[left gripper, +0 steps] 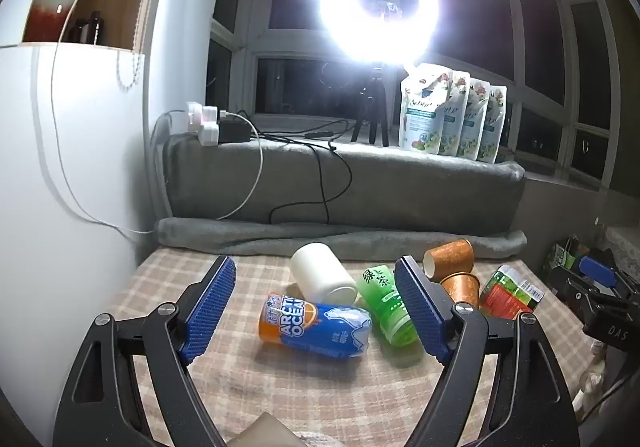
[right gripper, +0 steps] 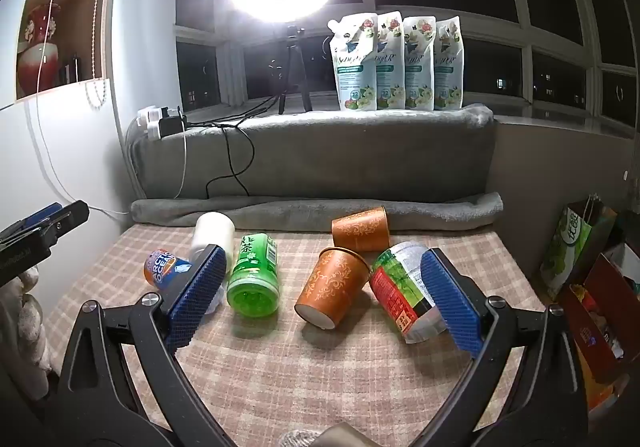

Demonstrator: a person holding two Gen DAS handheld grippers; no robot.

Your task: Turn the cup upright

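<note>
Nothing of the flip is done, judging by how things lie: all 6 containers on the checked counter [right gripper: 320,367] are on their sides, and neither tool touches any of them.

The left tool [left gripper: 316,303] has its blue pads spread wide and empty, hovering above the blue Arctic Ocean can [left gripper: 316,327], which lies between the pads in that view. Behind it lies the white cup [left gripper: 320,271], with the green tea bottle [left gripper: 386,303] just beside.

The right tool [right gripper: 324,295] is likewise wide and holds nothing. Between its pads lies the near orange cup [right gripper: 332,287], tipped over with its base toward the camera and its rim touching or nearly touching the far orange cup [right gripper: 362,229], which also lies on its side by the grey blanket roll [right gripper: 316,211]. The red and green cup [right gripper: 404,295] lies against the right pad's side of the view.

The whole job is left: close on a cup, probably the near orange one, lift, rotate, and set it base-down.
</note>
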